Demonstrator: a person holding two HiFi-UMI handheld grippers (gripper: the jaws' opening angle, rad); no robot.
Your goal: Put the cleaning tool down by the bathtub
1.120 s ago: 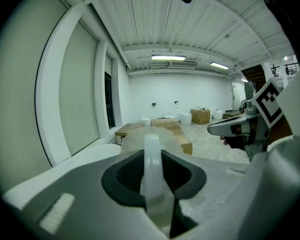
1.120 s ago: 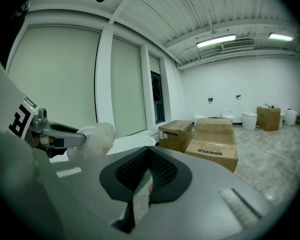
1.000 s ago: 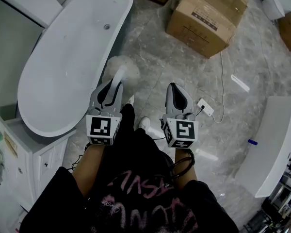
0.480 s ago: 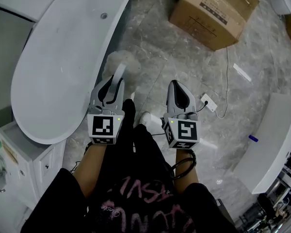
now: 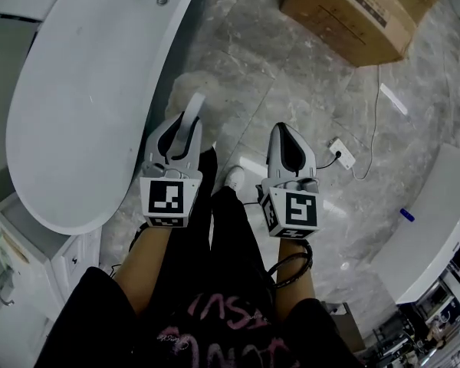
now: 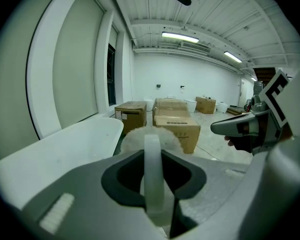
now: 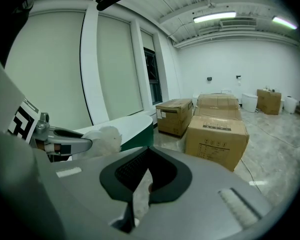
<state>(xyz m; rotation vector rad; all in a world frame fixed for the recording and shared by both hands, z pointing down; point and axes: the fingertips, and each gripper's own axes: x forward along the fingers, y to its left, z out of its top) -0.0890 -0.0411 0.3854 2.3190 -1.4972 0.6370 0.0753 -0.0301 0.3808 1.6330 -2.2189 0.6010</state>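
The cleaning tool (image 5: 192, 112), a pale plastic stick with a fluffy white ball on its far end, is pinched in the left gripper (image 5: 184, 131). The right gripper (image 5: 285, 133), near it on the right, has its jaws pressed together on nothing. The fluffy end hangs over the grey stone floor (image 5: 291, 75), just right of the long white bathtub (image 5: 77, 113). Farther off sits a brown cardboard box (image 5: 368, 14).

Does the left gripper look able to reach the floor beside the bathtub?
Probably yes: the left gripper, shut on the cleaning tool, hangs over bare floor beside the bathtub; nothing lies between.
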